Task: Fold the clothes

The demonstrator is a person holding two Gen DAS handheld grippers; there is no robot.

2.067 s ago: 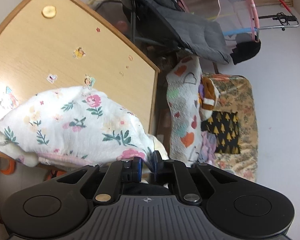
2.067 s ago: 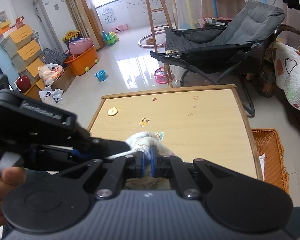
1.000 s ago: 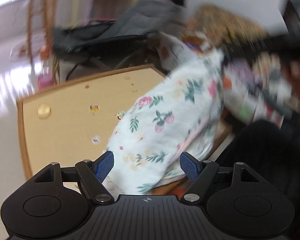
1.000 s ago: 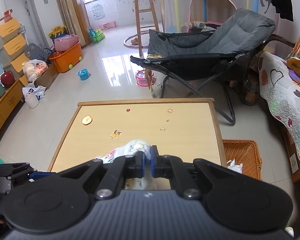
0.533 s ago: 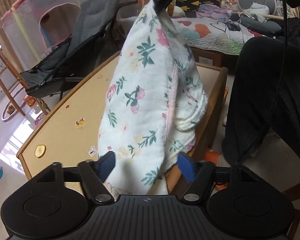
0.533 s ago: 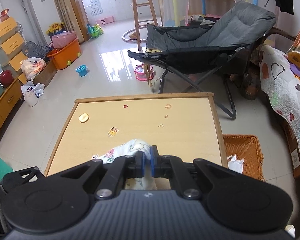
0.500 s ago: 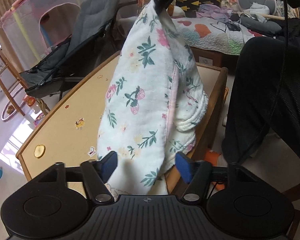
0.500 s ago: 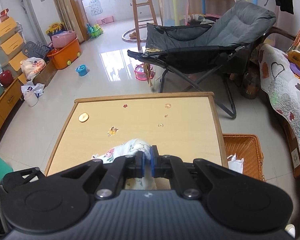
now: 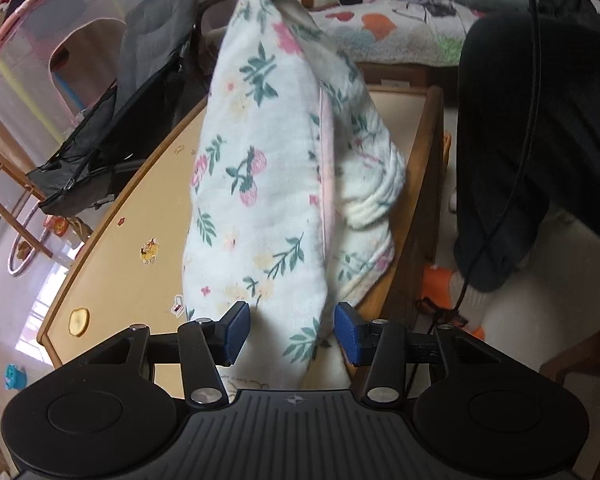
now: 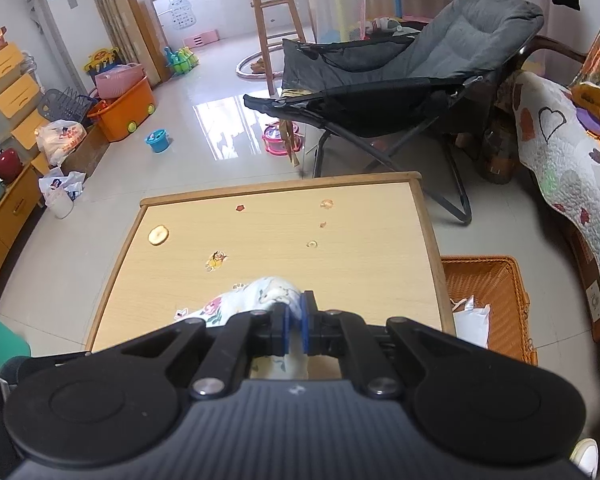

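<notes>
Between the parted blue pads of the left gripper (image 9: 288,334) hangs the lower end of one white floral-print cotton garment (image 9: 268,184); the pads flank the cloth, and whether they touch it cannot be told. The right gripper (image 10: 294,326), held high above the light wooden table (image 10: 364,248), is clamped on the garment's top, so the cloth dangles down toward the left tool. Two grippers, one garment, one table.
</notes>
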